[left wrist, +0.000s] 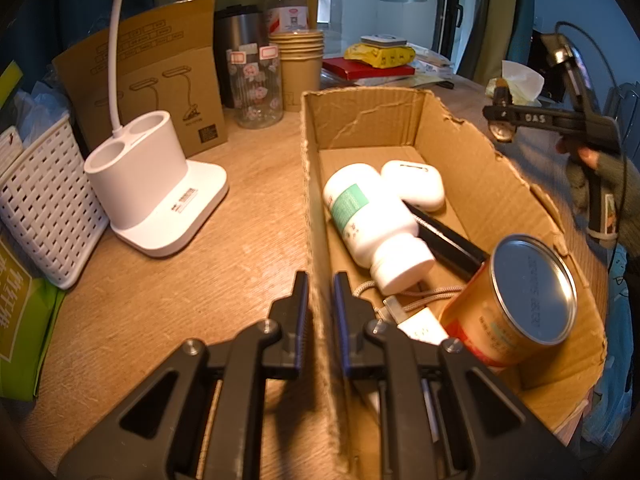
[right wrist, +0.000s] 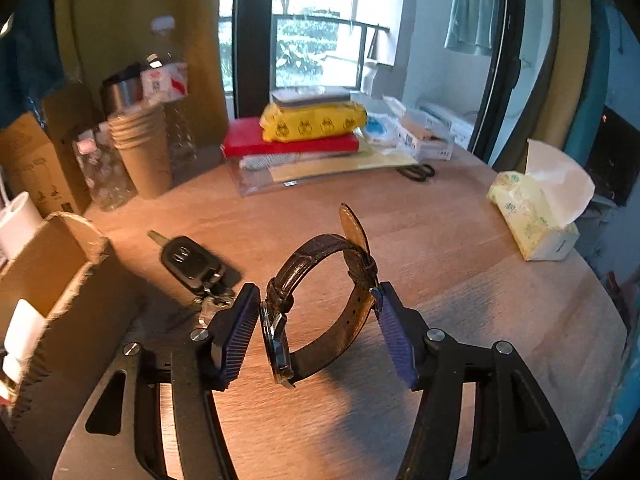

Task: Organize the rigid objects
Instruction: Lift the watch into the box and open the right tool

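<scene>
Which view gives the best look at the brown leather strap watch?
The right wrist view. There the brown leather strap watch fills the middle, looped strap and metal case edge-on between the right gripper pads. The left wrist view shows only a small round metal bit of it at that gripper's tip, far right beyond the cardboard box.

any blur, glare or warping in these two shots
Left wrist view: strong fisheye bending of the cardboard box, glare on the can lid, warm light on the table. Right wrist view: motion smear on the car key and box edge, bright washed-out window, watch in the right claw sharp.
</scene>
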Demonstrator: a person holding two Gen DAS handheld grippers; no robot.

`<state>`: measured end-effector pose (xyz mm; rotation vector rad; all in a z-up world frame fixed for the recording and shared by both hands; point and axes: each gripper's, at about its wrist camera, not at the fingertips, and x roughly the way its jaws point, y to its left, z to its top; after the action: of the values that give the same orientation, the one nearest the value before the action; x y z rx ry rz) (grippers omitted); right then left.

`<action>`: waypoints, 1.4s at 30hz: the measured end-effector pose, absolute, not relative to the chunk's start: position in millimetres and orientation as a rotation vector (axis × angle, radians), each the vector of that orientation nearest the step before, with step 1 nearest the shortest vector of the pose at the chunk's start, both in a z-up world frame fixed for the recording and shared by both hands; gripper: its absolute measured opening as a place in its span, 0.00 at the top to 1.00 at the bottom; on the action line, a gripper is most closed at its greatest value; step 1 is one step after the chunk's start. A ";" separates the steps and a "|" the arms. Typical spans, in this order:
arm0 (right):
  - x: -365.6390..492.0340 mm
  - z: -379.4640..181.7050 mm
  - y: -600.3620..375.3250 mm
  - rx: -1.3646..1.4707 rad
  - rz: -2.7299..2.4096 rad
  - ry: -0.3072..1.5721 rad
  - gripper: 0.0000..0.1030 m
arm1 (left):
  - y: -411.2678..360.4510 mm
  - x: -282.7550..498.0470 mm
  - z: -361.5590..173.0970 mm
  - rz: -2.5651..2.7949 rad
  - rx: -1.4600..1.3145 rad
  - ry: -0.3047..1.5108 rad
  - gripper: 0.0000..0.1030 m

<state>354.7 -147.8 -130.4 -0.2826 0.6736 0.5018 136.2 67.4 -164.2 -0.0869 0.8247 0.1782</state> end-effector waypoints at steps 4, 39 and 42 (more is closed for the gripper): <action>338.3 -115.5 -144.8 -0.286 0.528 0.637 0.40 | 67.7 136.1 -164.2 0.178 -0.087 0.824 0.86; 230.6 -77.6 -16.7 -0.413 0.854 0.516 0.40 | 67.9 136.4 -164.1 0.178 -0.086 0.825 0.86; 232.0 -85.2 -9.7 -0.422 0.866 0.539 0.40 | 67.9 136.5 -164.1 0.178 -0.086 0.825 0.86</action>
<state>232.0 -9.7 -85.2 -0.4223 0.5390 0.8657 136.5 67.9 -164.1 -0.0864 0.8247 0.1783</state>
